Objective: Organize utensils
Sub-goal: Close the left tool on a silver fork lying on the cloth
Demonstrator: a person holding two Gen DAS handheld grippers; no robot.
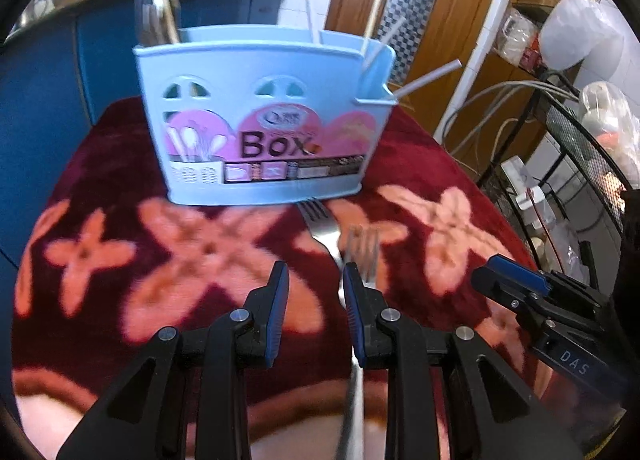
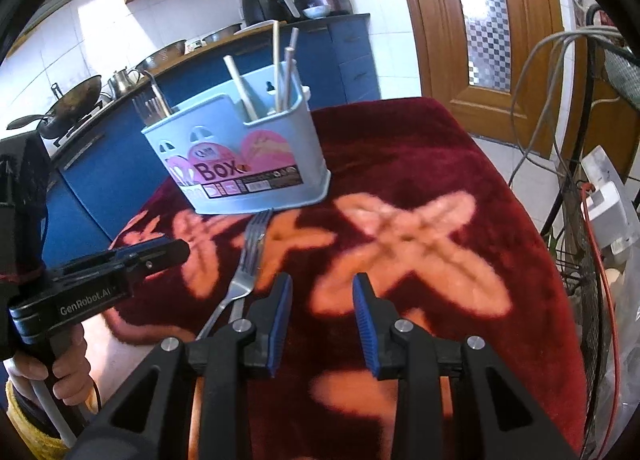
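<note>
Both grippers hover with empty jaws over two forks lying before the utensil box.

The left gripper (image 1: 316,300) and right gripper (image 2: 322,314) each hold their jaws partly apart, nothing between them (likely readied to pick up). The forks (image 2: 250,260) lie overlapped on the red flowered cloth (image 1: 120,180), tines toward the blue utensil box (image 1: 260,120), whose compartments already hold cutlery and chopsticks.

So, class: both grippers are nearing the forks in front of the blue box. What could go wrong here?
1. The two forks overlap, so a pinch may lift both or drag one.
2. The left gripper and right gripper come in side by side and could collide.
3. The forks touch the blue box; a pull might nudge it.
</note>
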